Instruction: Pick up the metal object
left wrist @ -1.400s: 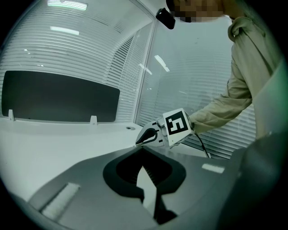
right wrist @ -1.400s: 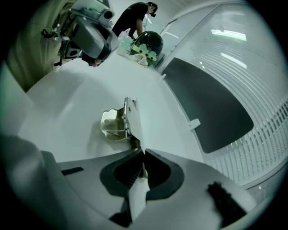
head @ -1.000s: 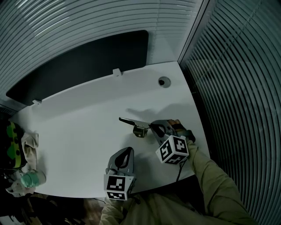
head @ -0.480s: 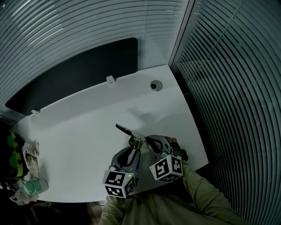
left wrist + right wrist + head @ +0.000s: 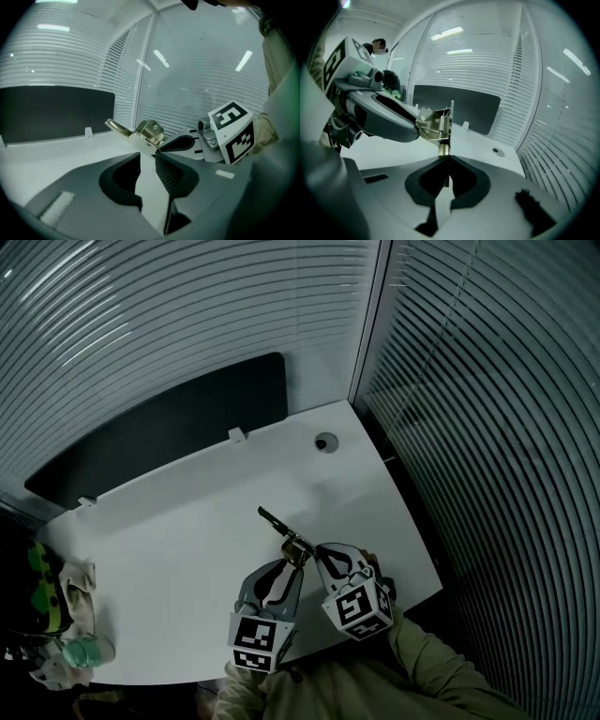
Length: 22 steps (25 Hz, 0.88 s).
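Note:
The metal object [image 5: 286,536] is a brass-coloured sprung lever with a thin flat arm. My right gripper [image 5: 312,552] is shut on its lower end and holds it a little above the white table [image 5: 178,521]. In the right gripper view the object [image 5: 436,123] stands straight up out of my pinched jaws [image 5: 445,158]. My left gripper [image 5: 280,570] is just left of it, open. In the left gripper view the object [image 5: 139,131] lies just past my parted fingertips [image 5: 148,157], not between them. The right gripper's black finger [image 5: 180,142] reaches in from the right.
A round cable hole [image 5: 324,442] sits near the table's far right corner, and two white clips [image 5: 236,434] stand on its back edge before a black panel [image 5: 159,427]. A teal cup [image 5: 89,650], a cloth [image 5: 80,582] and green items lie far left. Slatted blinds close off the back and right.
My left gripper has come up from the near edge beside the right one, and its jaws have opened. The right gripper has stayed shut on the metal object.

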Tool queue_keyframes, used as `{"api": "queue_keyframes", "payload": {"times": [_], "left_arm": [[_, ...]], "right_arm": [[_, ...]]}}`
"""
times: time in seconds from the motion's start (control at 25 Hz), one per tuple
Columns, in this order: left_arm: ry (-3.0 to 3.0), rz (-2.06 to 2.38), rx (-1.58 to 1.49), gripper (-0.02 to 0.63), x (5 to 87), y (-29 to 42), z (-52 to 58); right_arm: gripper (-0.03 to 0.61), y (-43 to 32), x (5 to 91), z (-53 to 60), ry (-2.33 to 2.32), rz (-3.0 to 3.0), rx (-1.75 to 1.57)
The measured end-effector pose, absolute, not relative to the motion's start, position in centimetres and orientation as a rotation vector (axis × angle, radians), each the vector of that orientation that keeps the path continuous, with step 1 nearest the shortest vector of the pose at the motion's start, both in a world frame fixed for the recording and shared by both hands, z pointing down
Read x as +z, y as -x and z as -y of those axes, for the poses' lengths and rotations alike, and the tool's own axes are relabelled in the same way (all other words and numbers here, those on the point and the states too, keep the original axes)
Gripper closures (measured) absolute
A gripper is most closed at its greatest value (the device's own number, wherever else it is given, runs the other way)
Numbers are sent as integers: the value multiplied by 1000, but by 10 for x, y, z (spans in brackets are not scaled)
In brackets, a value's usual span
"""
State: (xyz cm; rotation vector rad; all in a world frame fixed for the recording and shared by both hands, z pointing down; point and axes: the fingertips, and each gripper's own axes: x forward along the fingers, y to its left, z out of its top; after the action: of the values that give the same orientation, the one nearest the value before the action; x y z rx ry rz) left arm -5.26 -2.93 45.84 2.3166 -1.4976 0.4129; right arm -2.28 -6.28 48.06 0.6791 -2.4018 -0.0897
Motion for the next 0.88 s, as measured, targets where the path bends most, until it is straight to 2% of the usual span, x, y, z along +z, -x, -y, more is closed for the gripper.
{"api": "queue_keyframes", "payload": {"times": [0.28, 0.48, 0.6, 0.88], "left_arm": [[-2479, 1515, 487, 508, 423, 54, 22], [-2526, 1559, 427, 535, 403, 63, 13], [-2562, 1599, 397, 606, 394, 67, 8], [-2622, 1596, 367, 607, 389, 62, 1]], "right_arm": [[574, 21, 440, 48, -847, 2577, 414], [574, 13, 403, 38, -898, 2660, 419], [574, 5, 385, 33, -935, 2699, 409], [574, -7, 373, 24, -988, 2752, 400]]}}
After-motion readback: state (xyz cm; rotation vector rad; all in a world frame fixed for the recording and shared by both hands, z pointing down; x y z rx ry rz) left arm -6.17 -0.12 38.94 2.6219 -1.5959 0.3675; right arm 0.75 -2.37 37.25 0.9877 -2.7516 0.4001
